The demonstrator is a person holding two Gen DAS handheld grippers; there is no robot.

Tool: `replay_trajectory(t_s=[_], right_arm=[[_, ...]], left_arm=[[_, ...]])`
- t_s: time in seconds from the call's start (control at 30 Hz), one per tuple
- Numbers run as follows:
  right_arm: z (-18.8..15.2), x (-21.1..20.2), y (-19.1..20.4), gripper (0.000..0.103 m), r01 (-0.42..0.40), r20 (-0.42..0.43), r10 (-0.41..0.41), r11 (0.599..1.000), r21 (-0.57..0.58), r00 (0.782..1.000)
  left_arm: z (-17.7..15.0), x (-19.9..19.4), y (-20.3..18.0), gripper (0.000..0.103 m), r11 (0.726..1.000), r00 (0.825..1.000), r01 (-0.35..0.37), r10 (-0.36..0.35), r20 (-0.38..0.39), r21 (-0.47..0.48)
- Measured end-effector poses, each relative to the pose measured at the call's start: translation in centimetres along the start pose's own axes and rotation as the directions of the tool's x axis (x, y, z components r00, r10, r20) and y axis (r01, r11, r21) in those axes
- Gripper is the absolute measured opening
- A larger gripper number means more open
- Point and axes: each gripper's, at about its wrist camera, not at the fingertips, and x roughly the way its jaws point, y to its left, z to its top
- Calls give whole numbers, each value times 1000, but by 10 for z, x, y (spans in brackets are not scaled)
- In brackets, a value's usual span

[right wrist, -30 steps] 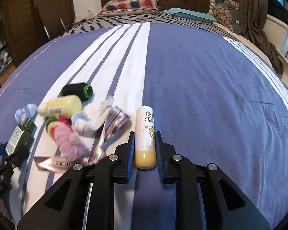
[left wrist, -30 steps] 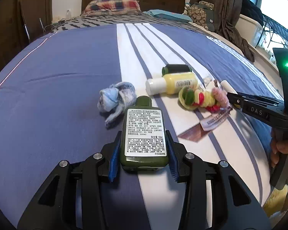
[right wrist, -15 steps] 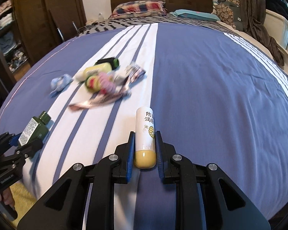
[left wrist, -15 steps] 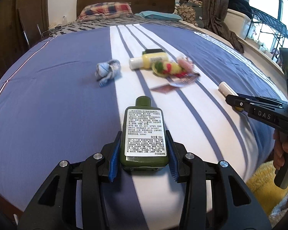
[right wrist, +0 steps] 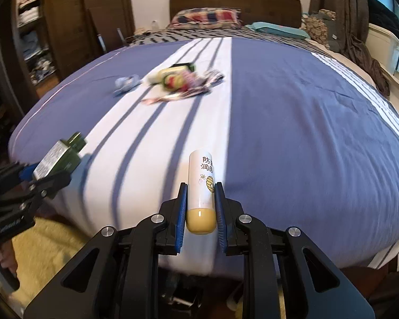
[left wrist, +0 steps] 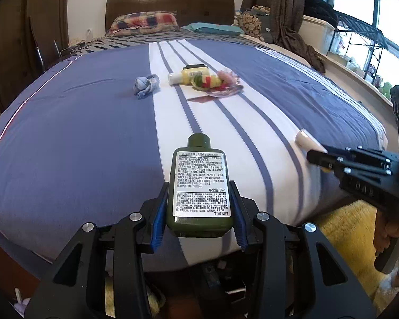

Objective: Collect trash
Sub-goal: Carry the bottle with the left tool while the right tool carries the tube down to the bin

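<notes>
At lower centre of its view, the left gripper (left wrist: 199, 212) clamps the green bottle (left wrist: 200, 186), lifted clear for disposal. The right gripper (right wrist: 200, 212) likewise pinches the white tube (right wrist: 200, 186). Remaining trash pile (right wrist: 178, 82), blurred, probably wrappers, lies upper centre on the bed (right wrist: 306, 133).

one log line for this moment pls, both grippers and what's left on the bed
left gripper: shut on green bottle | right gripper: shut on white tube | both at bed foot edge | pile on bed
</notes>
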Motion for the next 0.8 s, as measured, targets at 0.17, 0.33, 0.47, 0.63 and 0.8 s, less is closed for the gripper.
replay_trajectory(t_s=[0.17, 0.33, 0.47, 0.63, 0.8], right_arm=[[-28, -11, 14, 21, -39, -17, 39, 999, 0, 999], [-50, -7, 26, 21, -60, -62, 59, 998, -9, 996], [-68, 3, 31, 21, -66, -112, 65, 998, -8, 992], [-89, 19, 31, 21, -64, -176, 64, 998, 6, 982], [-106, 38, 25, 21, -63, -244, 70, 997, 33, 967]], left_arm=[[-27, -14, -5, 40, 1000, 1000, 20, -20, -7, -17], [-54, -17, -8, 40, 999, 998, 36, -36, -43, -23], [-73, -10, -9, 40, 999, 995, 41, -44, -85, -31], [-97, 12, -12, 40, 998, 985, 50, -54, -165, -27], [-119, 44, -17, 40, 996, 962, 82, -89, -258, -35]])
